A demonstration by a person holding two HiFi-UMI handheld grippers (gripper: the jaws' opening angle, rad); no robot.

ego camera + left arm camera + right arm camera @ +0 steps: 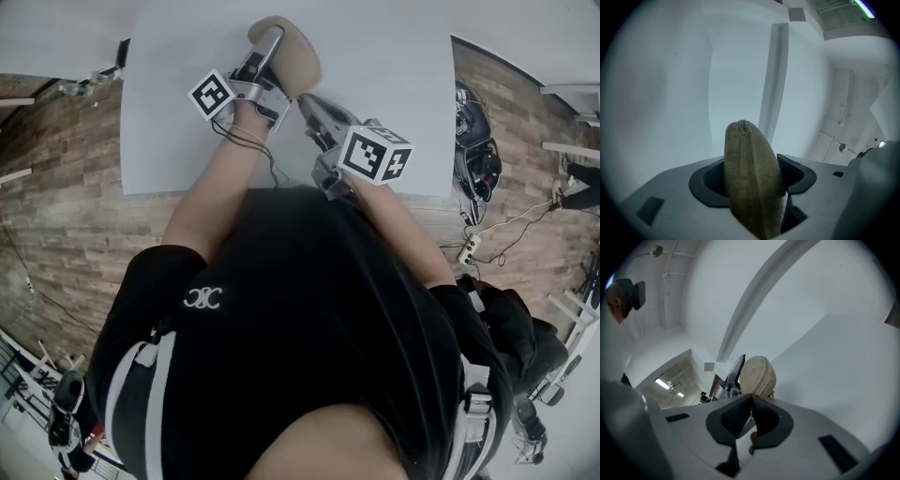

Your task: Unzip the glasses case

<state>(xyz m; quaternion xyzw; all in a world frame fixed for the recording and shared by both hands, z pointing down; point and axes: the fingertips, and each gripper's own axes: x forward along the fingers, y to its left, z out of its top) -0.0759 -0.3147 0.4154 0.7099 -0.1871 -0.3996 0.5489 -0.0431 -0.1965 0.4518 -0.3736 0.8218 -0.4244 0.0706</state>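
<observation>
A beige fabric glasses case [302, 58] [750, 178] is held up over the white table [412, 84]. My left gripper [274, 47] [753, 171] is shut on it, one pad on each broad side. In the left gripper view the case stands on edge with its seam end [743, 126] at the top. My right gripper [307, 101] [751, 401] is shut, its tips just at the near end of the case [758, 376]. A small reddish bit [751, 446] shows low in the slit between its pads; I cannot tell what it is.
The table's near edge [281, 192] runs just in front of the person's body. Wooden floor lies on both sides. Dark bags and gear [476, 150] and a power strip [469, 249] with cables sit on the floor at the right.
</observation>
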